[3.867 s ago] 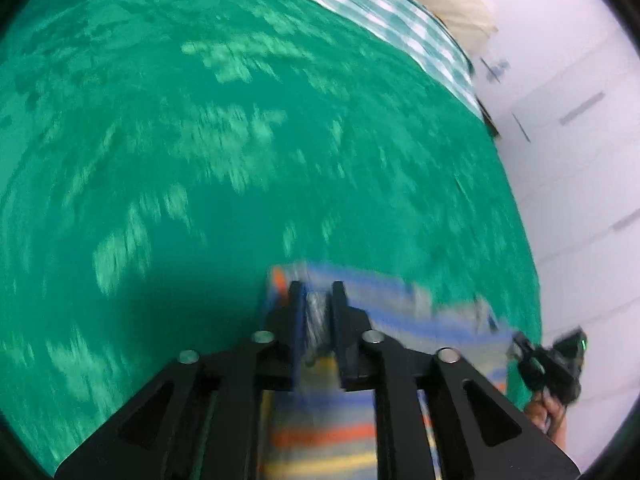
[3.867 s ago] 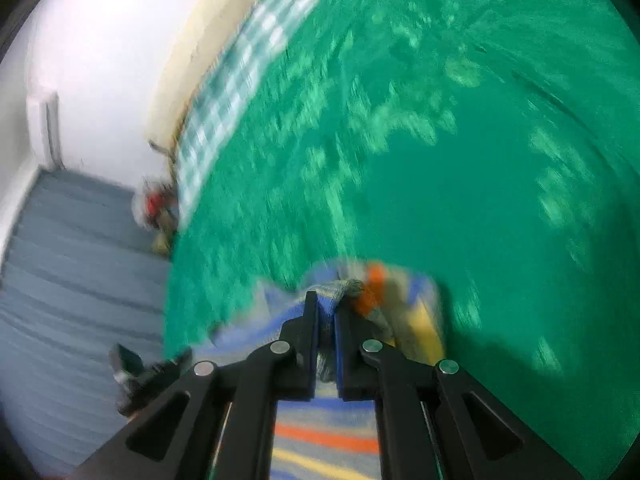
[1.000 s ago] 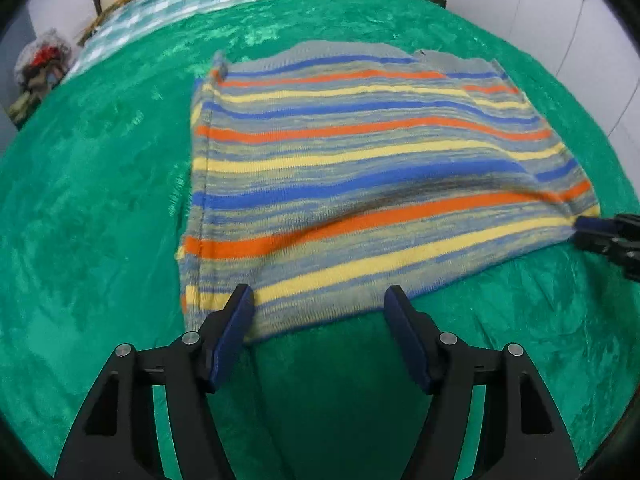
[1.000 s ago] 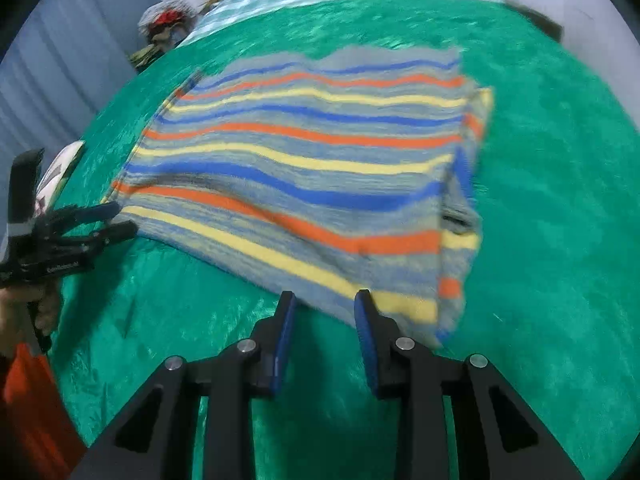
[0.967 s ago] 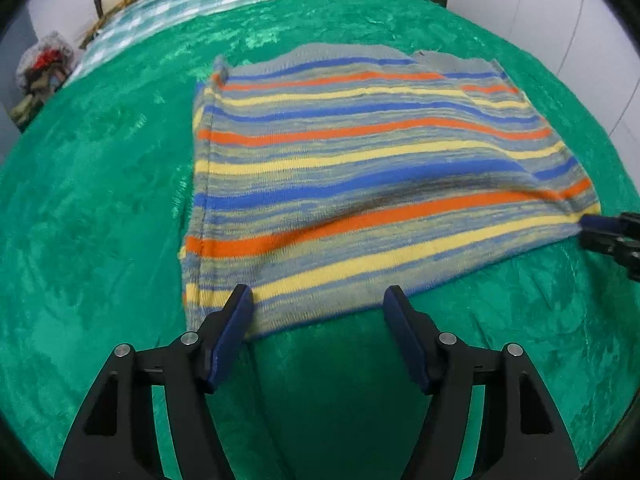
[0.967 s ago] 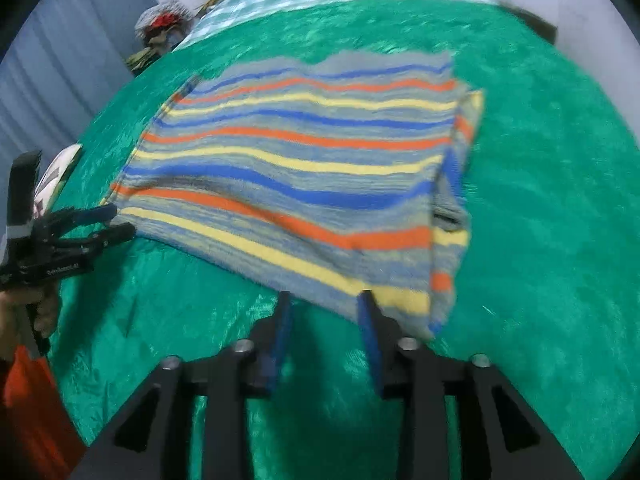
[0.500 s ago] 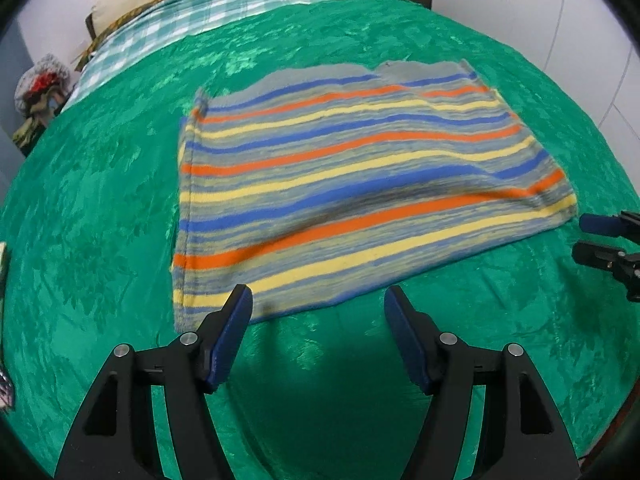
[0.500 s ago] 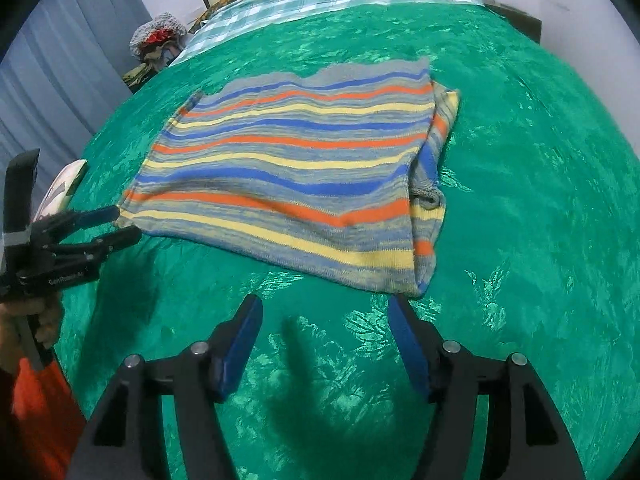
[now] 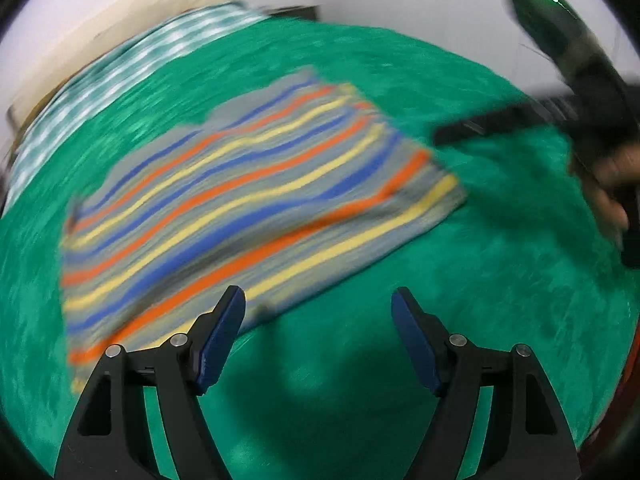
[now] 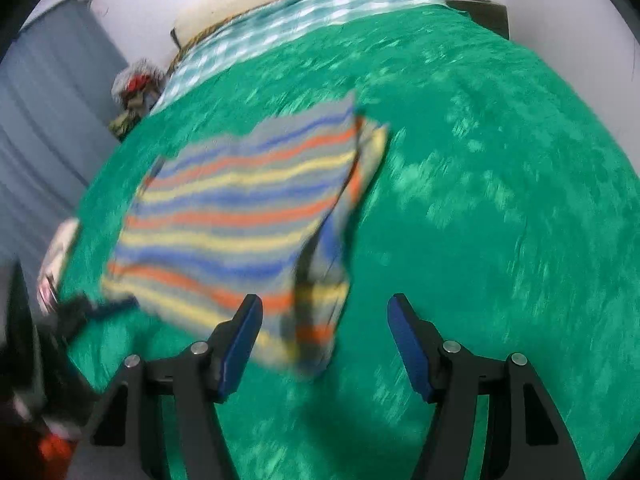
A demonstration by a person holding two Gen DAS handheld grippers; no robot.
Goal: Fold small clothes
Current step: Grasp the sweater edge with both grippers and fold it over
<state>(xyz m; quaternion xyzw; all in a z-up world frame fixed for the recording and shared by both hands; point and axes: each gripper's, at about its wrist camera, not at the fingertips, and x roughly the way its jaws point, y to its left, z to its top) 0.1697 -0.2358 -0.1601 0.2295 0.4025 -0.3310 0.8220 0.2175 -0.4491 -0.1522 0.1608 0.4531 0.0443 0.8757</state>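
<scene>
A blurred striped knit garment (image 9: 248, 208) lies flat on the green velvety bedspread (image 9: 500, 280); the left gripper (image 9: 318, 332) hangs above, jaws opening, nothing between them.

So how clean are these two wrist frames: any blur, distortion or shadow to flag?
Left wrist view: the striped garment and right gripper smear with motion blur, while the left gripper stays sharp. Right wrist view: similar smear on the garment; the right gripper is crisp, shadow beneath on the green bedspread. Both show fisheye bending.
</scene>
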